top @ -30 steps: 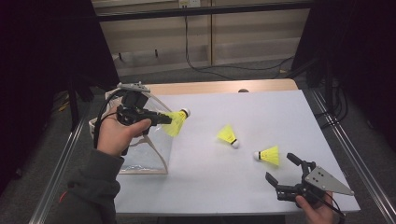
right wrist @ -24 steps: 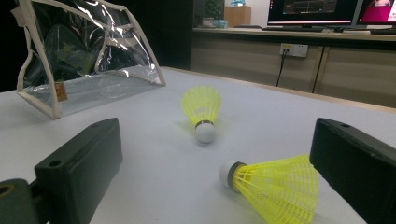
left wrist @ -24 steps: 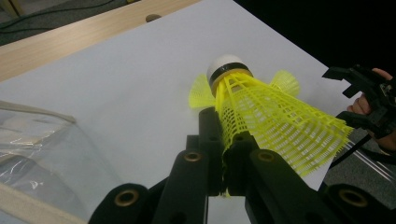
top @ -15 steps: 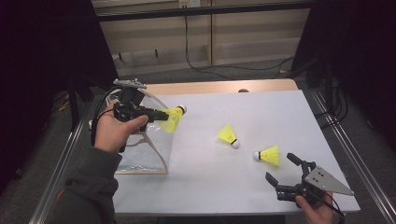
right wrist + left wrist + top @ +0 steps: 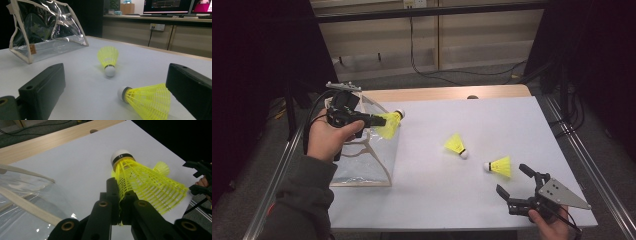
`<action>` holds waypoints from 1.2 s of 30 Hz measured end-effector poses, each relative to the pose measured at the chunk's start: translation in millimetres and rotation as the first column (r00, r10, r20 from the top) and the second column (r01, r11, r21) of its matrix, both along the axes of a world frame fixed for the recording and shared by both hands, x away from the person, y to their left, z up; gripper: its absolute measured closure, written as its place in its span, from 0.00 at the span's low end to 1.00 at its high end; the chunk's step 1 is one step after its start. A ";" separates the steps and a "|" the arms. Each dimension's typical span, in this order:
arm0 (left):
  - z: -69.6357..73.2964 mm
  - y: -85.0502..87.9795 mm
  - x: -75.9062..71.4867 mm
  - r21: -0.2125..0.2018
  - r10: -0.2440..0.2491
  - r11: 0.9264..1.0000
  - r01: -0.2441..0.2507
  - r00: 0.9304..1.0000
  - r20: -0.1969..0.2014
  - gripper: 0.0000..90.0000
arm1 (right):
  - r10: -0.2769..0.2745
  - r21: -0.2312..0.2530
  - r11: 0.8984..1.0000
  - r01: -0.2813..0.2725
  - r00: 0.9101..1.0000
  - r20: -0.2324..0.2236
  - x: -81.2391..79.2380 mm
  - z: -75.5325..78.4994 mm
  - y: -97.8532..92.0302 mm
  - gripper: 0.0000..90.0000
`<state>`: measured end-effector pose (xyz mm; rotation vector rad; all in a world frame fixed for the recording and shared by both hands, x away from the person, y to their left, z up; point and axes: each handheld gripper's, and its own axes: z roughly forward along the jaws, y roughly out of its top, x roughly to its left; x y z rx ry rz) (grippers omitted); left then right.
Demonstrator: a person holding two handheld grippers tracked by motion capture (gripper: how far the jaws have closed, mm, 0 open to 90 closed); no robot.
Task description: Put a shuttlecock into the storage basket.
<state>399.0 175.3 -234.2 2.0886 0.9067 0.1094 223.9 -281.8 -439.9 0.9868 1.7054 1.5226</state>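
white tabletop (image 5: 492,125) with a wooden strip along its far edge carries everything i'm working on, and dark curtains close in on both sides.

my left gripper (image 5: 379,120) has its jaws pinched together on the skirt of a yellow shuttlecock (image 5: 389,123), and i'm holding it in the air with its white cork tip pointing away from my hand, toward the far side of the table. in the left gripper view the 2 black jaws clamp the mesh of the skirt near its narrow end, and the cork with its black band sits just past the jaw tips. right below and beside that grip stands a clear plastic pouch (image 5: 367,160) with cream trim, propped up like a tent near the left edge of the table, its opening on the upper side close to the shuttlecock i'm carrying.

my right gripper (image 5: 512,180) rests low at the near right corner, jaws spread wide with nothing between the pads. a 2nd yellow shuttlecock (image 5: 498,165) lies on its side just in front of those open jaws, cork pointing left. a 3rd shuttlecock (image 5: 456,145) lies a bit farther in, near the middle of the table, cork toward me, between the pouch and my right gripper.
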 end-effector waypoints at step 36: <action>10.1 22.9 5.5 0.015 0.059 0.998 -0.059 0.998 0.006 0.98 | 0.001 -0.004 1.000 -0.001 1.000 0.003 -0.1 0.5 0.3 0.03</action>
